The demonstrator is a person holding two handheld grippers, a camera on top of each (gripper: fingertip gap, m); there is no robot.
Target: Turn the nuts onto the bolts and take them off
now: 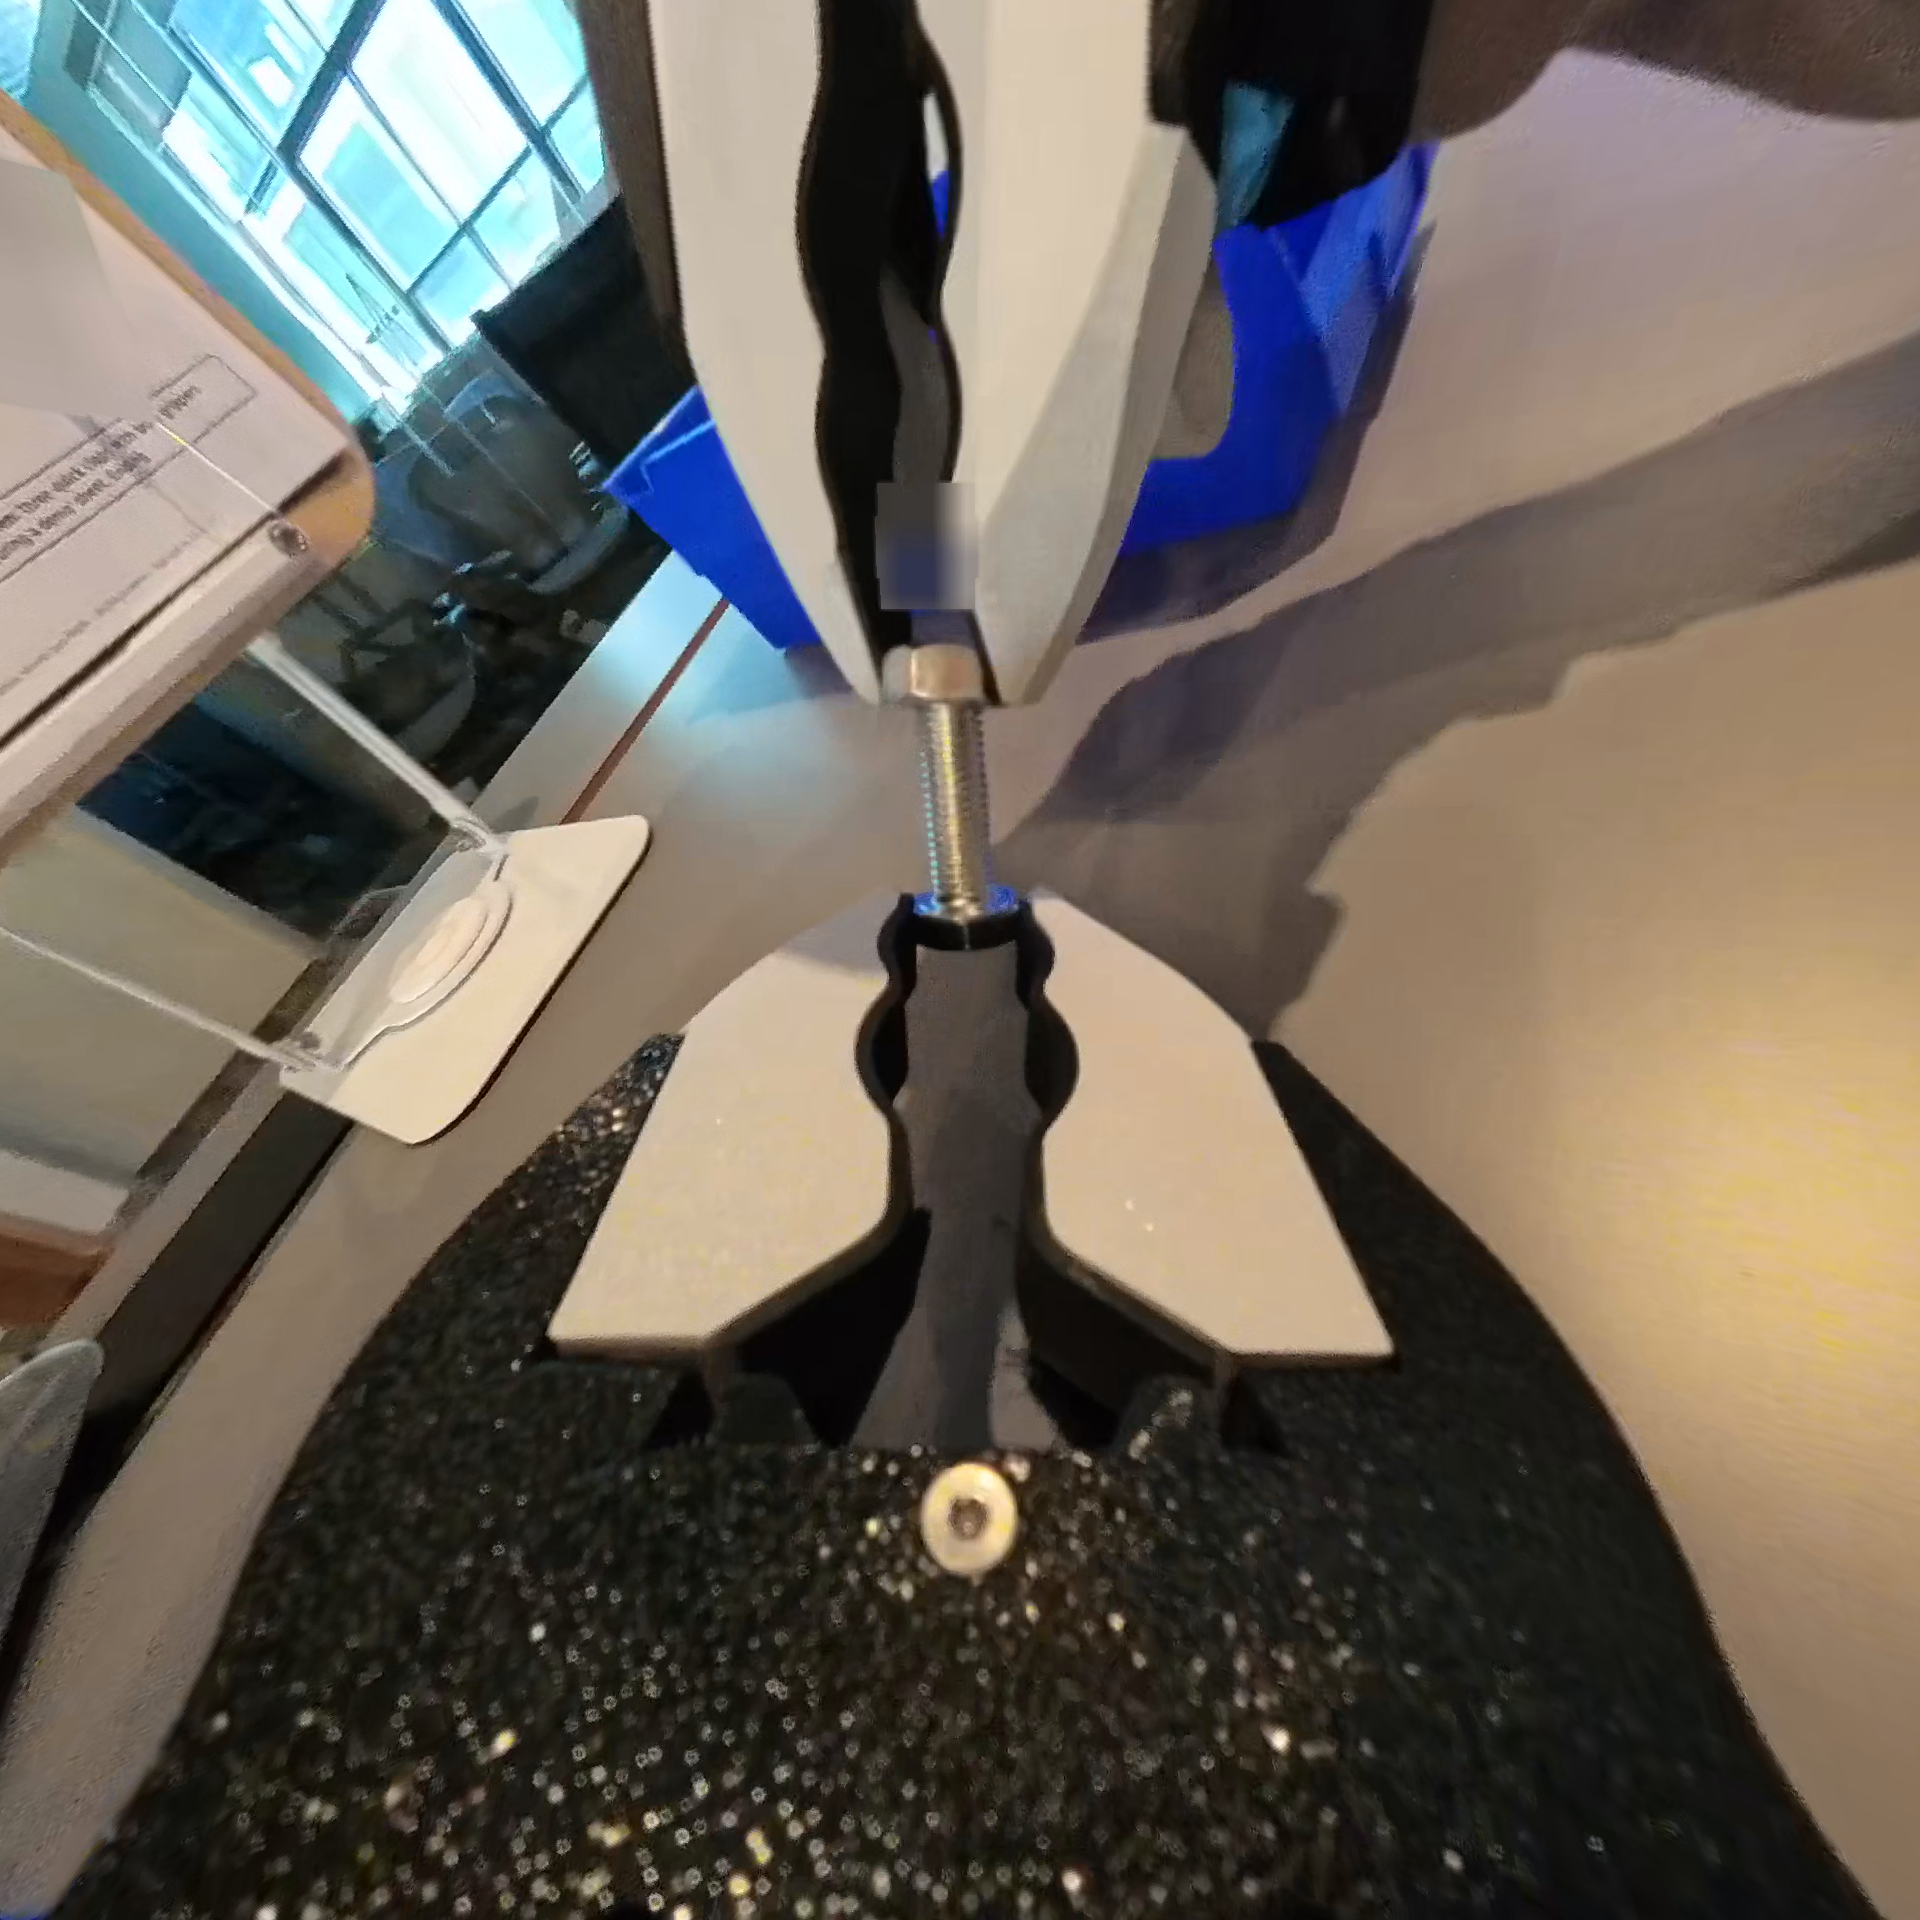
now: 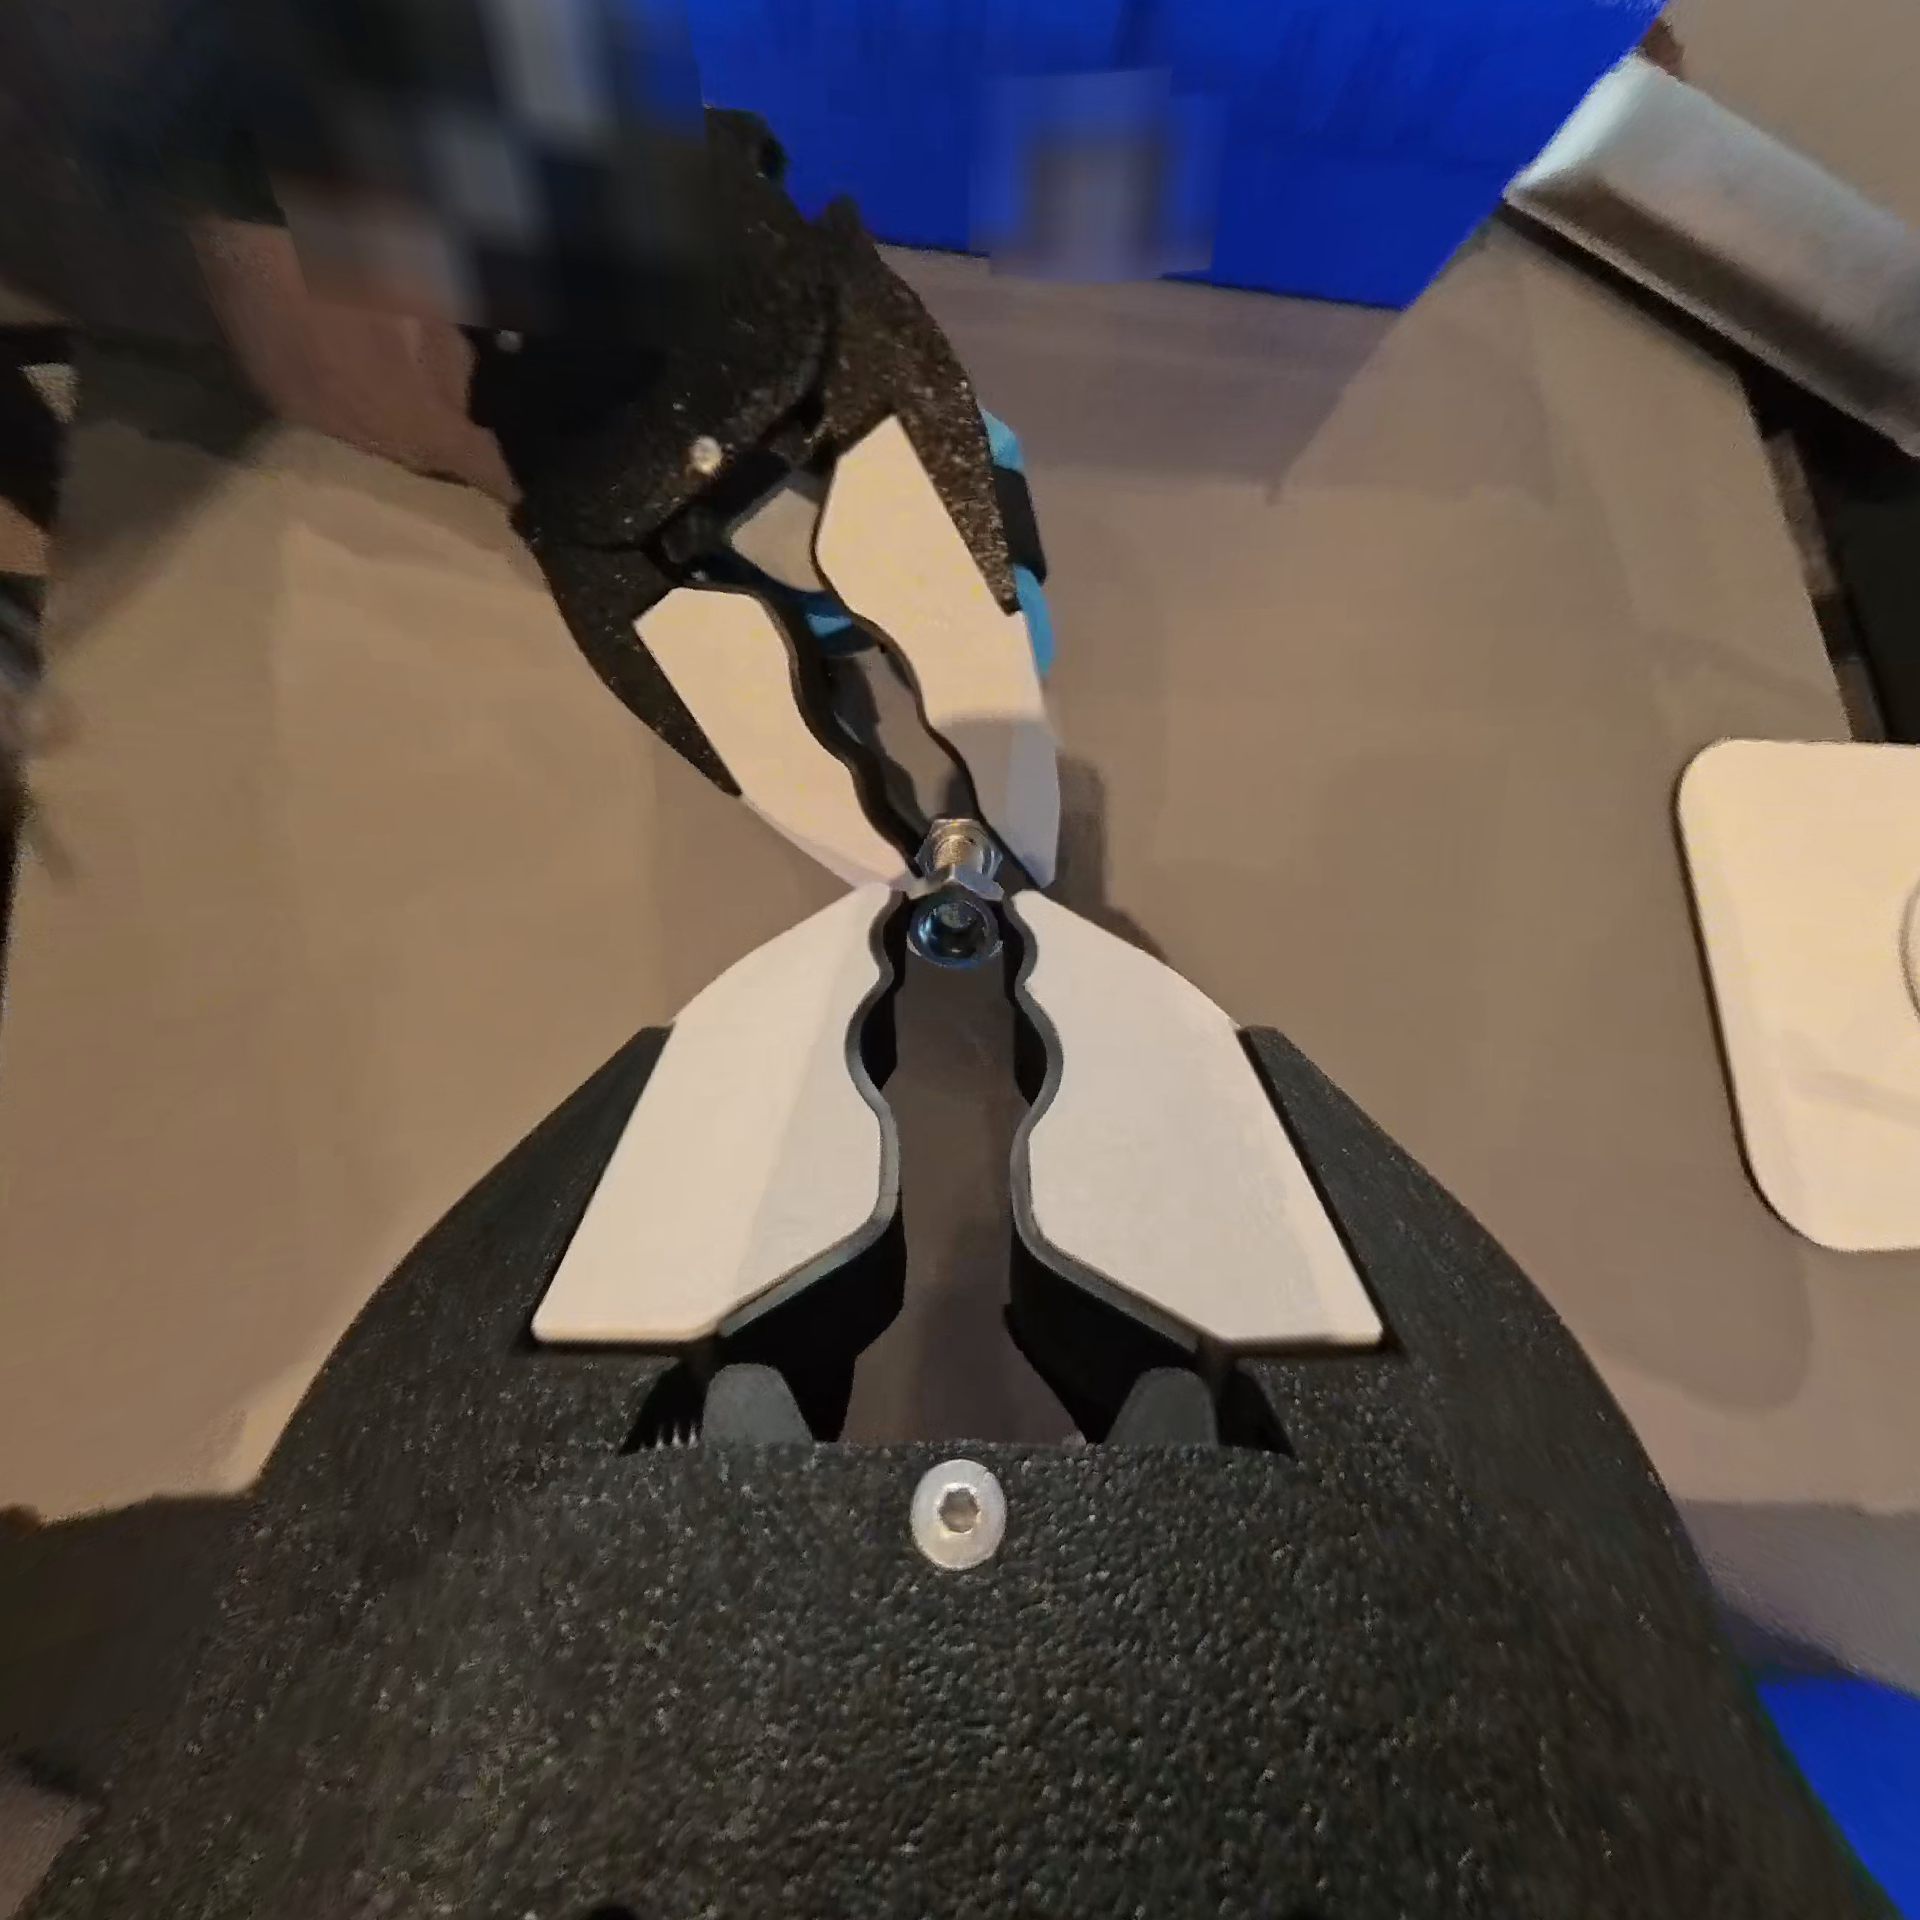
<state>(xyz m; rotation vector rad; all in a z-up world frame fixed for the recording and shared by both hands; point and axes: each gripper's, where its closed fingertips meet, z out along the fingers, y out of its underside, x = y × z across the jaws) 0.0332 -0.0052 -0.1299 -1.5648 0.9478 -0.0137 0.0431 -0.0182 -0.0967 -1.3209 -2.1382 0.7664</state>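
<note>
A silver threaded bolt (image 1: 951, 800) is held in the air between my two grippers, above the table. My left gripper (image 1: 961, 916) is shut on the hex end nearest to it. In the left wrist view my right gripper (image 1: 938, 681) comes in from the top and is shut on a hex nut (image 1: 935, 675) at the bolt's far end. In the right wrist view my right gripper (image 2: 951, 920) pinches that nut (image 2: 951, 923), seen end-on with a dark hole. The left gripper (image 2: 961, 860) comes in from the upper left and clamps the other end of the bolt (image 2: 958, 847).
A blue bin (image 1: 1257, 416) stands behind the grippers and also shows in the right wrist view (image 2: 1247, 135). A clear acrylic sign holder (image 1: 156, 499) on a white base plate (image 1: 488, 987) stands to the left; the plate also shows in the right wrist view (image 2: 1808, 987). The table top (image 1: 1610, 987) is pale. My hands' fingertips stand some 4 cm from each other.
</note>
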